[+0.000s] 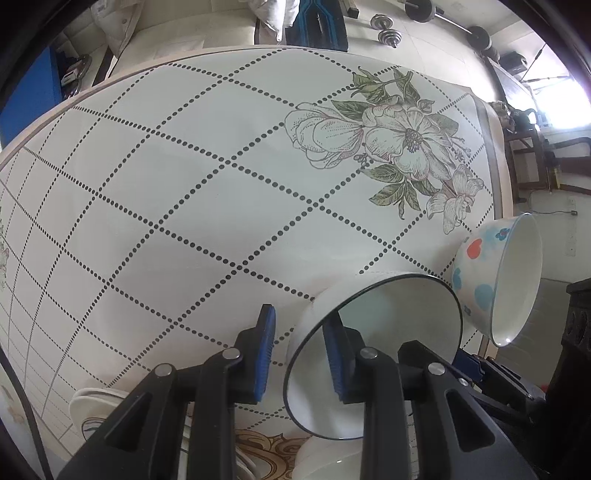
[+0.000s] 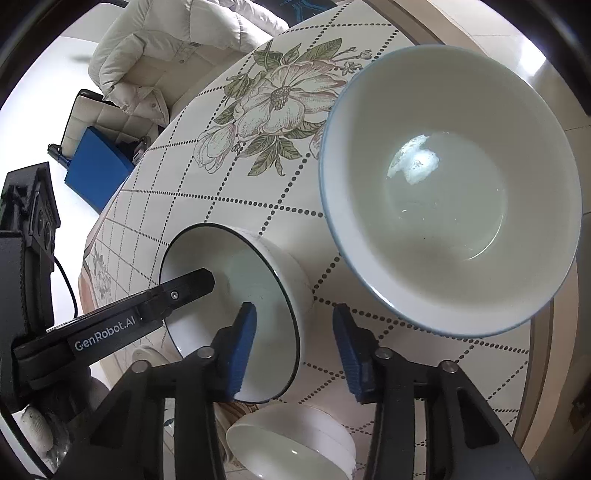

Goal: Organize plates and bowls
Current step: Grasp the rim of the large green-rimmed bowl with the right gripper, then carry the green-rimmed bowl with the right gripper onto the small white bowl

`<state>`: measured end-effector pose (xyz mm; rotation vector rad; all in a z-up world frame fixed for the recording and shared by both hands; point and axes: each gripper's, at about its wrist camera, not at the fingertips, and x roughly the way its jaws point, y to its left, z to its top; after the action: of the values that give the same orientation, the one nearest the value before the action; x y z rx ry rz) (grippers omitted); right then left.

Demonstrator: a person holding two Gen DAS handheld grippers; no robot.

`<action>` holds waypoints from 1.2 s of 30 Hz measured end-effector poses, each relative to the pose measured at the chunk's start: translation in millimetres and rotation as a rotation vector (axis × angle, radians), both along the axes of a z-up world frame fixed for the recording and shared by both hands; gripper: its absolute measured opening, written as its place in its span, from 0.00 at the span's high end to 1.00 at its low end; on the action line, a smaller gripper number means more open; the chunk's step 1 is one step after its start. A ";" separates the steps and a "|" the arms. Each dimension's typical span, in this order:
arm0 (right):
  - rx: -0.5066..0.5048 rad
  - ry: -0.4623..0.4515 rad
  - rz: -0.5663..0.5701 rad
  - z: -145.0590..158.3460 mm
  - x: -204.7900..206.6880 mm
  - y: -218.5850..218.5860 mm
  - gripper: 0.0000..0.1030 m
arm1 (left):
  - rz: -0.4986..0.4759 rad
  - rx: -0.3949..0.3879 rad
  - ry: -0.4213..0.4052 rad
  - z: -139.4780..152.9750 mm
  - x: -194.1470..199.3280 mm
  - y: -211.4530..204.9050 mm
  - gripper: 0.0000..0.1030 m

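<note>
A white bowl with a dark rim [image 1: 384, 325] hangs tilted above the table, and my left gripper [image 1: 301, 354] is shut on its wall, one blue pad inside and one outside. In the right wrist view the same bowl [image 2: 236, 280] shows with a left finger [image 2: 184, 290] reaching into it. My right gripper [image 2: 297, 350] is open just right of that bowl; its pads touch nothing. A large blue-rimmed bowl with coloured dots [image 1: 480, 273] [image 2: 450, 184] stands near the table's right edge, beyond the right gripper.
The round table [image 1: 184, 184] carries a white cloth with dotted diamonds and a flower print. Below the grippers sit another white bowl [image 2: 291, 443] and a stack of plates [image 1: 92, 402]. A cream padded chair [image 2: 166, 48] stands behind the table, dumbbells [image 1: 384, 29] on the floor.
</note>
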<state>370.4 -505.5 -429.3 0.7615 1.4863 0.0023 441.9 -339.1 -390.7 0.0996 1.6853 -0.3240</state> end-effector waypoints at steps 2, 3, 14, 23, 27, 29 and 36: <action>-0.003 0.007 0.004 -3.8 2.6 0.8 0.61 | -0.009 0.005 -0.001 -0.8 0.8 -1.4 0.82; -0.007 0.011 0.008 -5.1 3.7 2.2 0.69 | -0.013 0.002 0.000 -0.5 -0.6 -2.9 0.86; -0.087 0.018 0.059 -4.6 3.7 14.0 0.91 | -0.043 0.023 -0.048 10.4 -14.9 -7.4 0.87; -0.088 -0.010 0.076 20.6 0.4 14.0 0.91 | -0.057 0.012 -0.100 45.2 -31.7 -10.5 0.87; -0.093 -0.032 0.089 42.1 -6.4 12.2 0.91 | -0.064 -0.009 -0.130 70.0 -45.1 -11.0 0.87; -0.089 -0.038 0.090 53.0 -14.9 9.7 0.91 | -0.069 -0.019 -0.146 81.8 -54.5 -7.9 0.87; -0.086 -0.054 0.113 89.7 -51.9 11.5 0.91 | -0.076 -0.059 -0.160 112.3 -85.9 3.8 0.87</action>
<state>318.5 -494.0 -339.6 0.6031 1.4670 0.0440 356.0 -335.4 -278.4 0.1418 1.5148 -0.4122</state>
